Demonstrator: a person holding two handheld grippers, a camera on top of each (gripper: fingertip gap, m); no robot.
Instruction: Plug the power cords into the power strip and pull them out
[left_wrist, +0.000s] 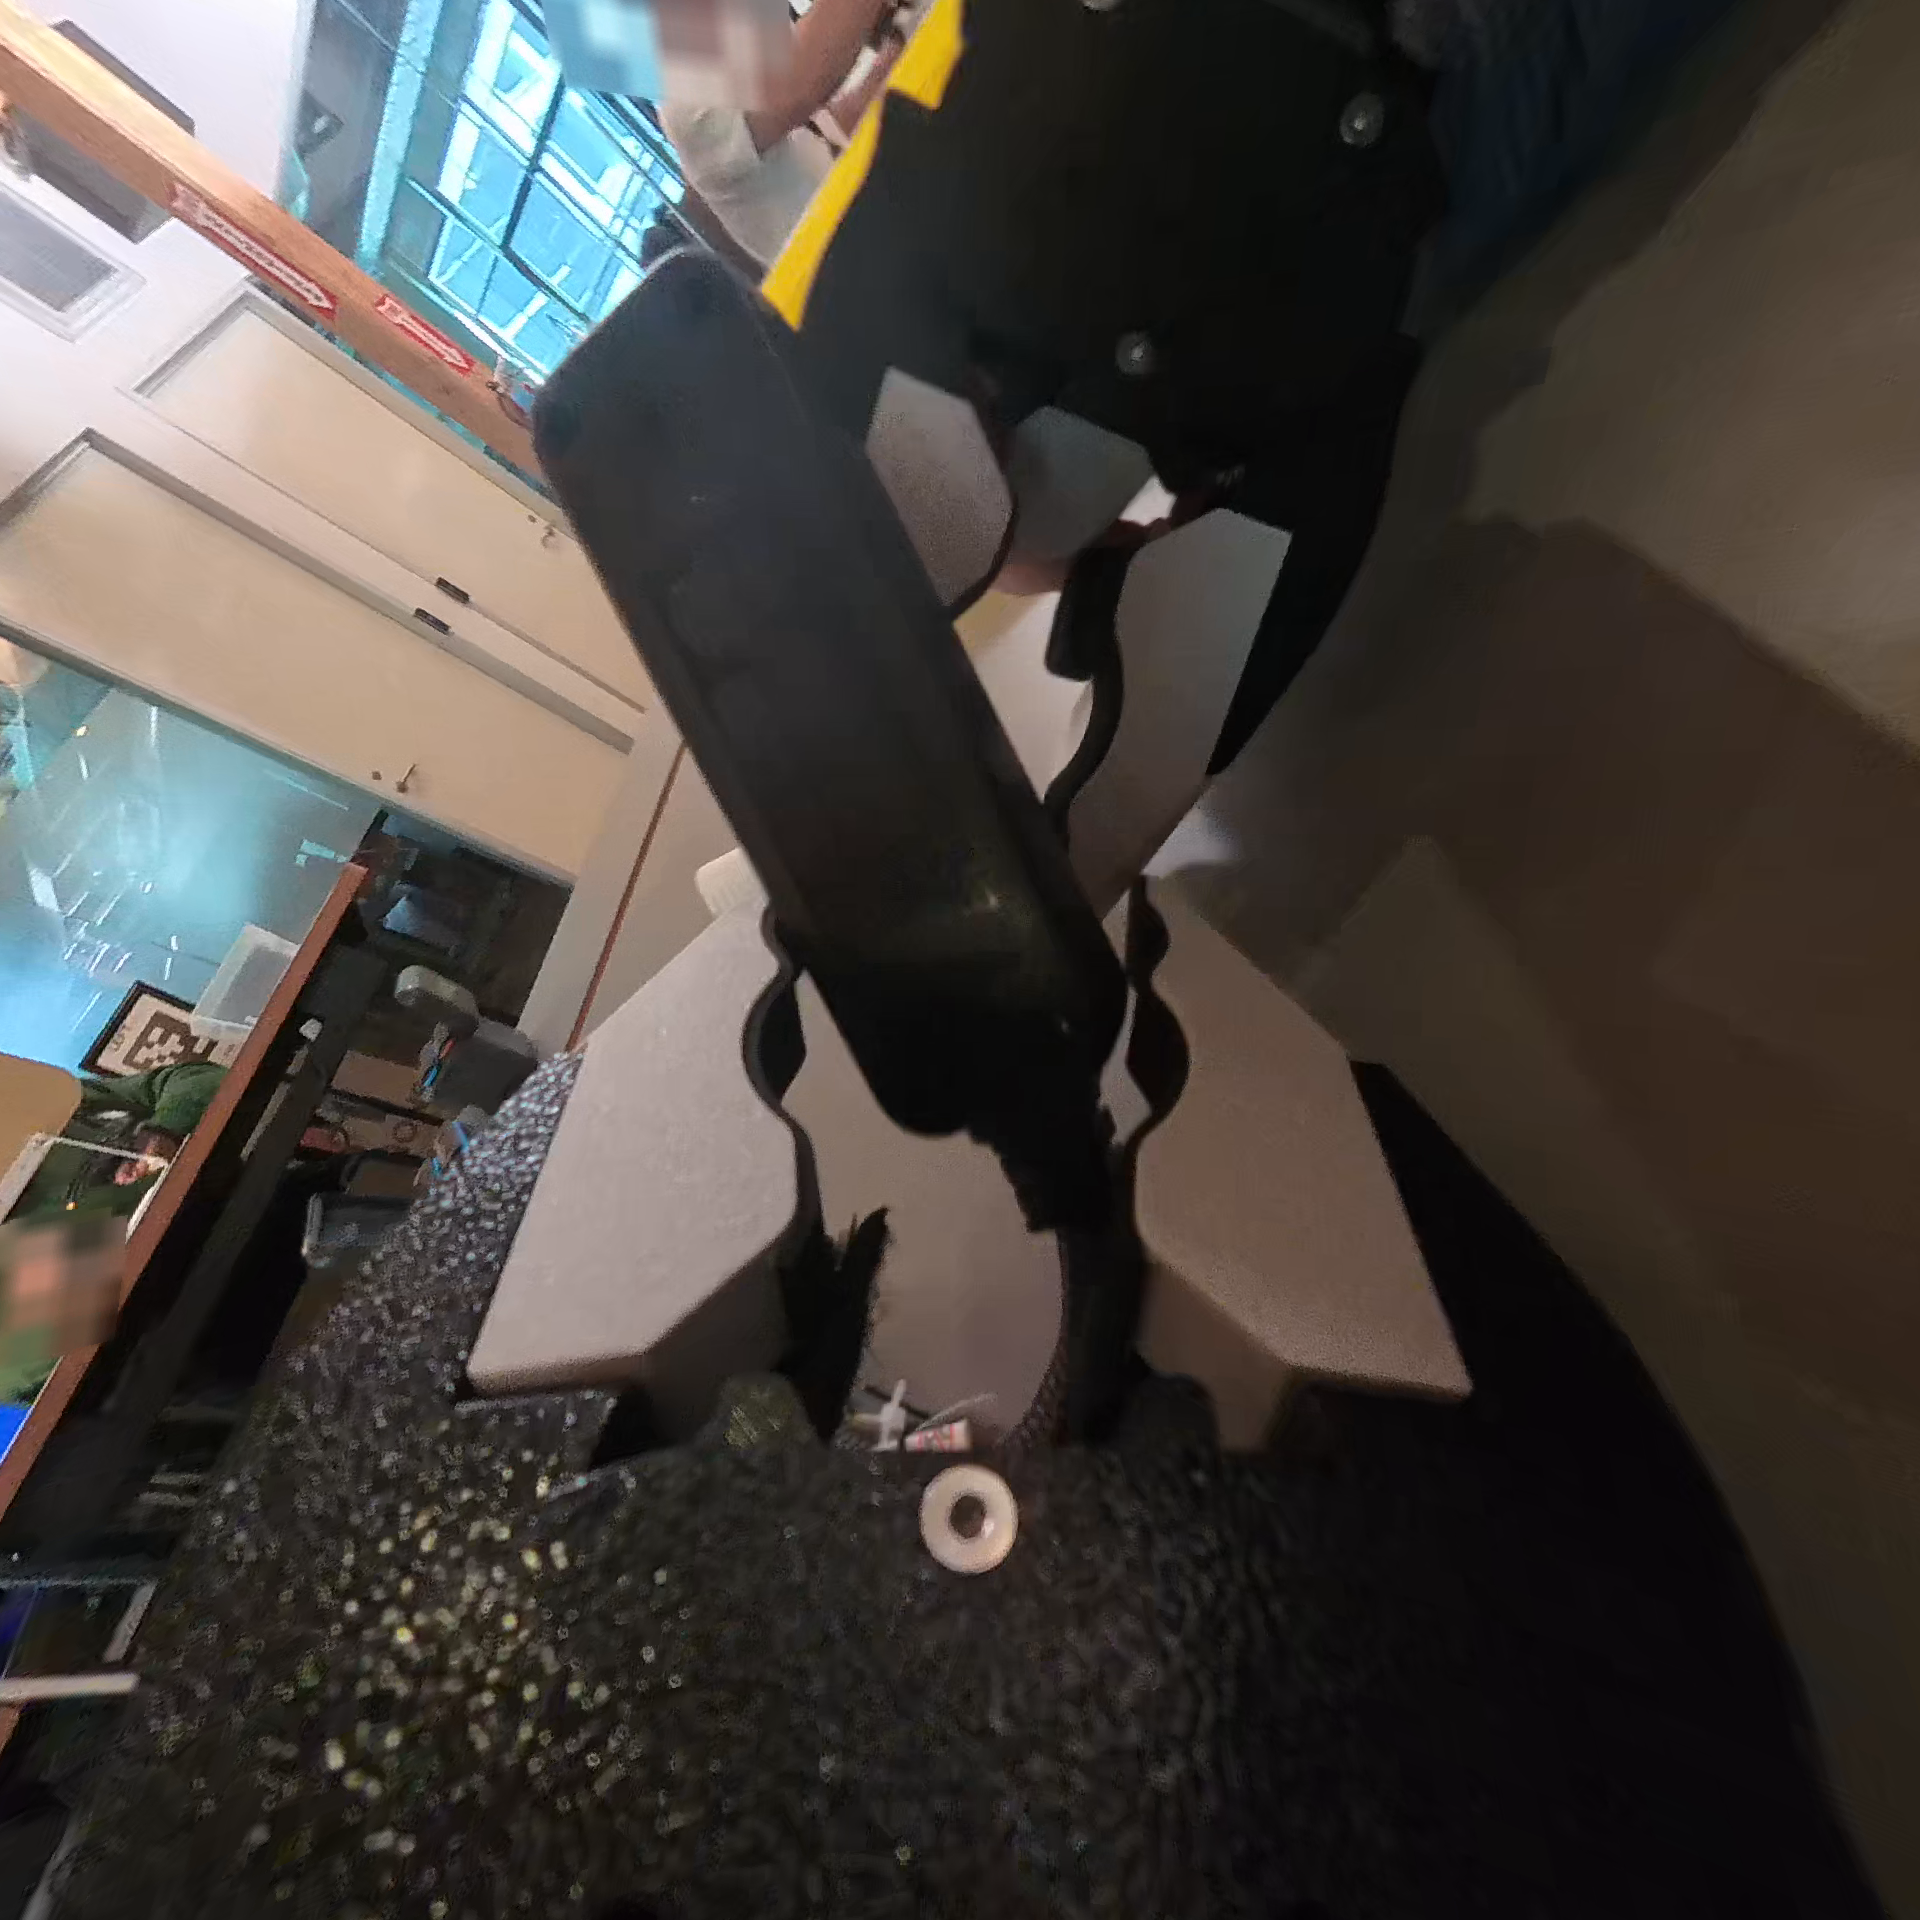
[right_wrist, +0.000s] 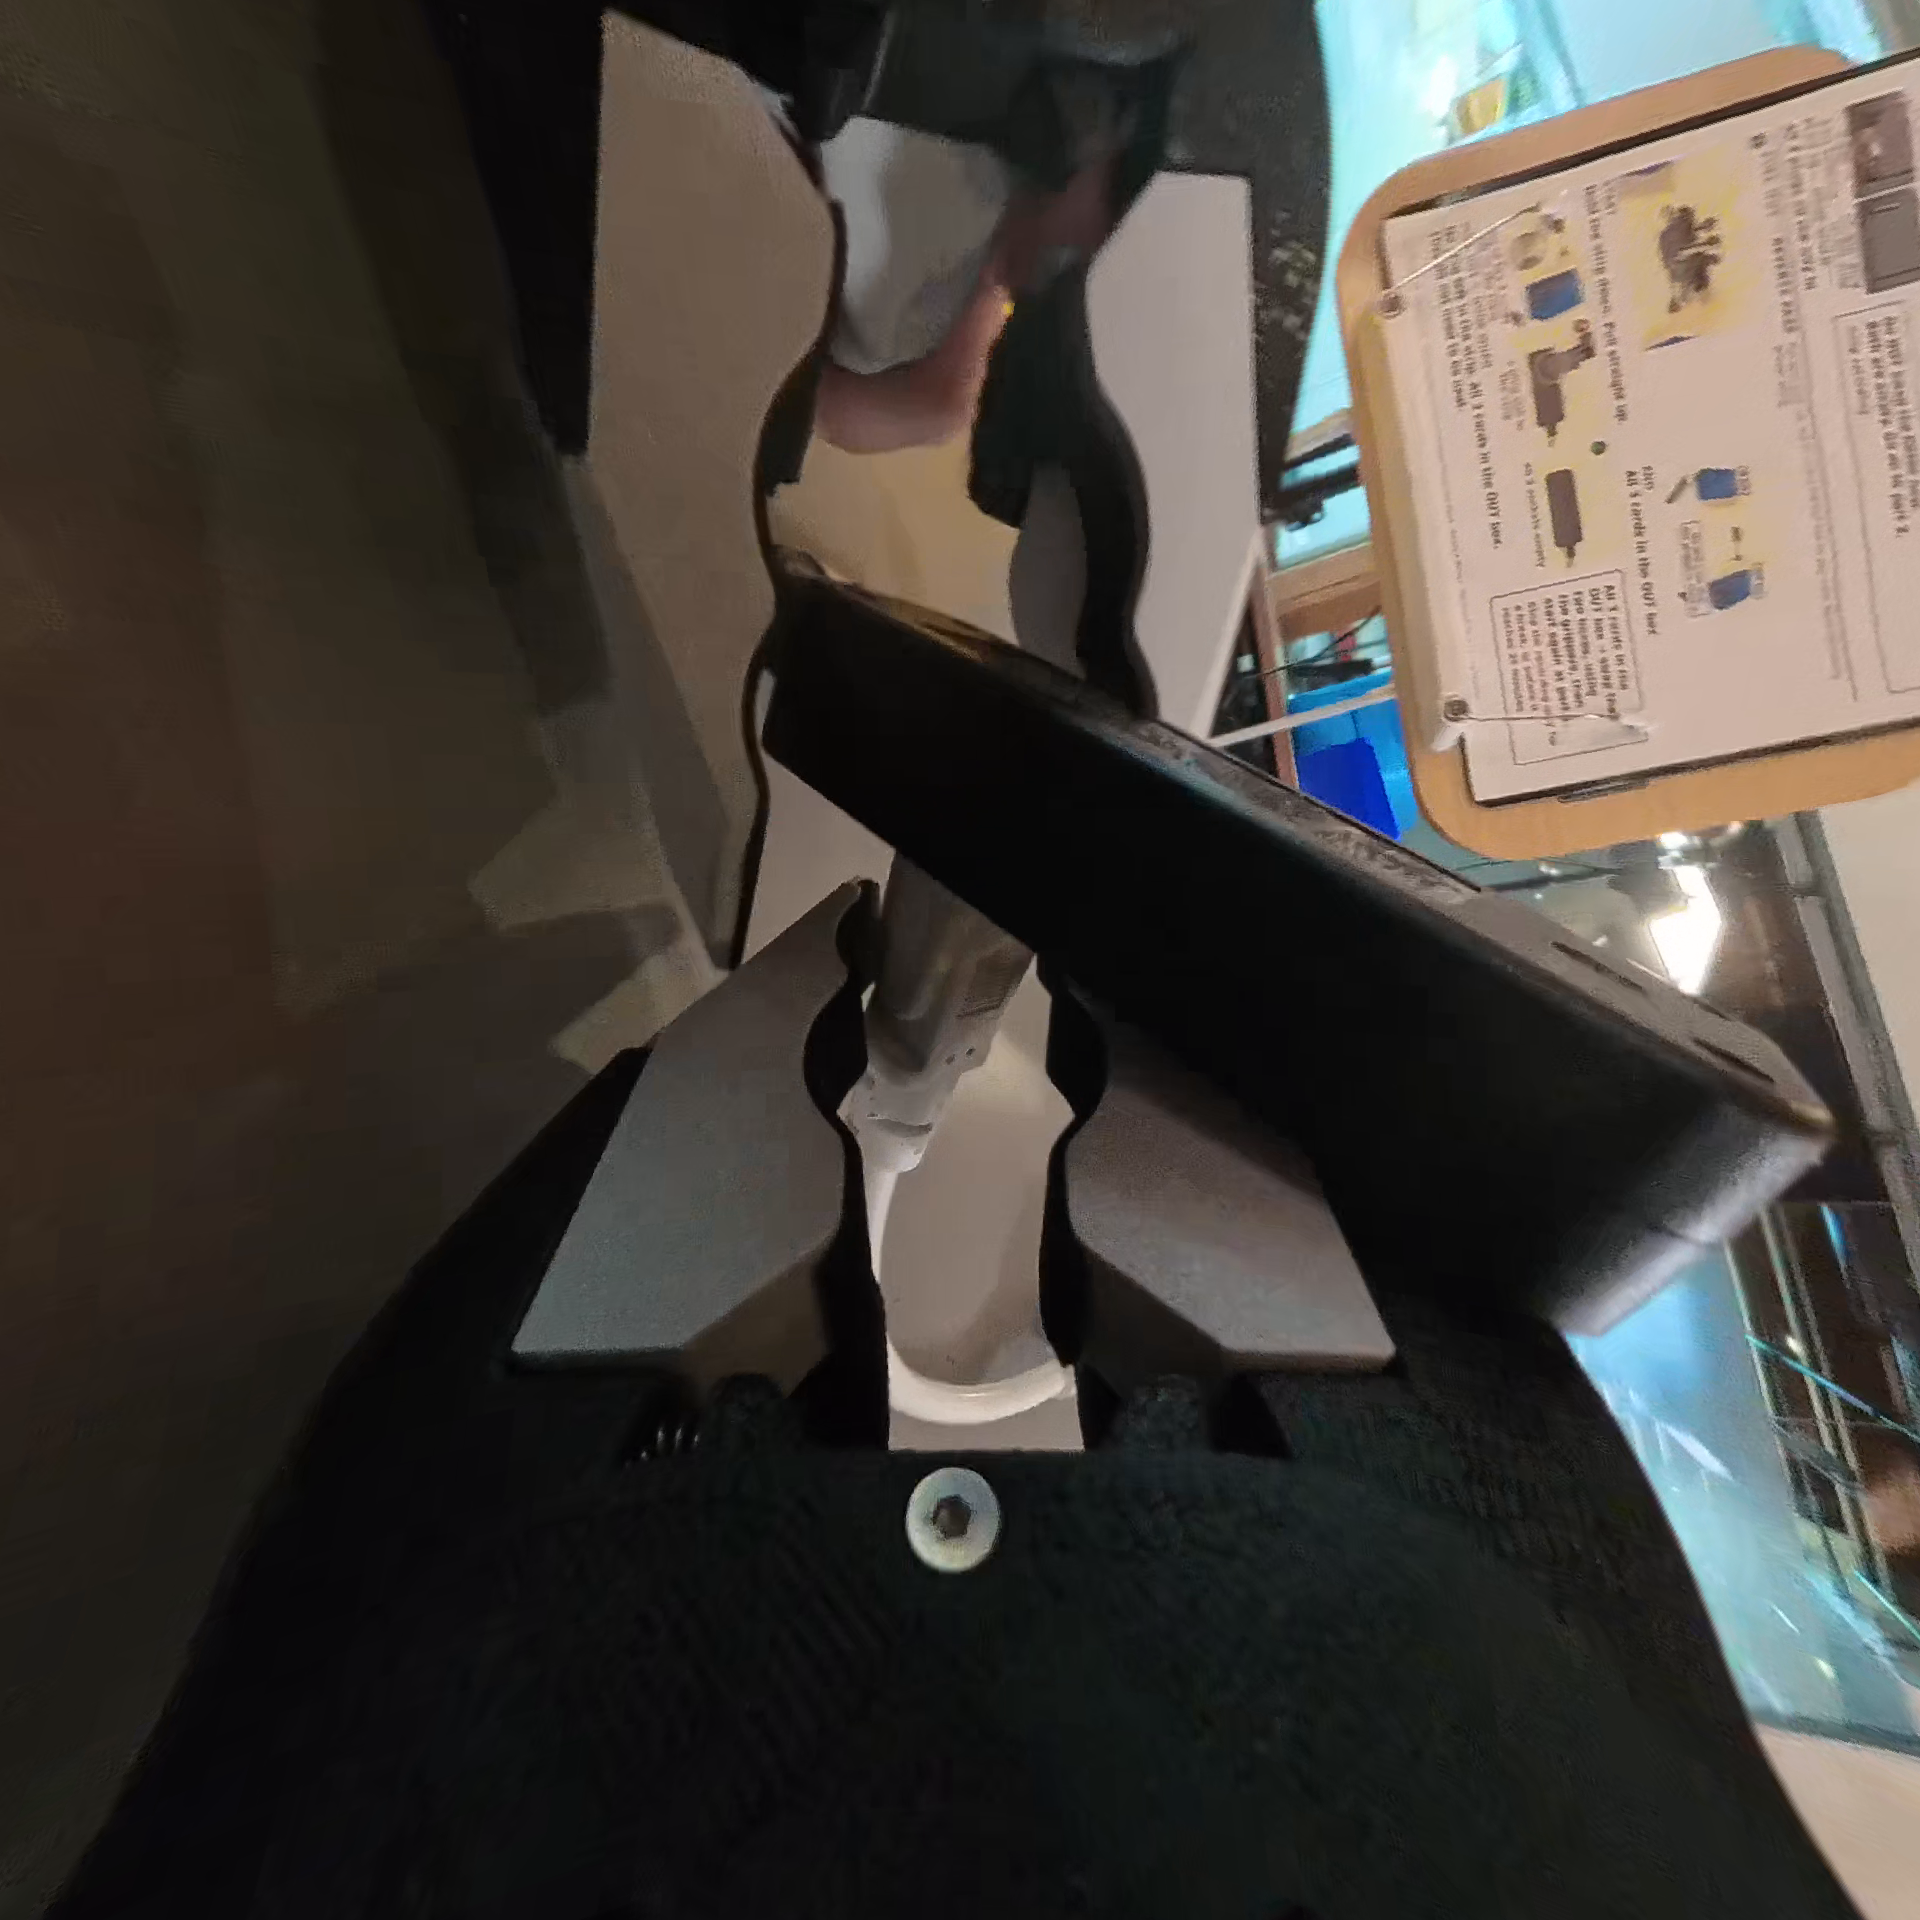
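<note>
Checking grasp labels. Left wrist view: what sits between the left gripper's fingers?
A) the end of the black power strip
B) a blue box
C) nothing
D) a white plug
A: in the left wrist view the black power strip runs up and away from the left gripper, its near end wedged between the two fingers, which close against its sides.

One black power strip (left_wrist: 831, 727), one white plug (right_wrist: 914, 1049), two tongs (left_wrist: 966, 1049) (right_wrist: 951, 1039), and one instruction board (right_wrist: 1621, 457).
</note>
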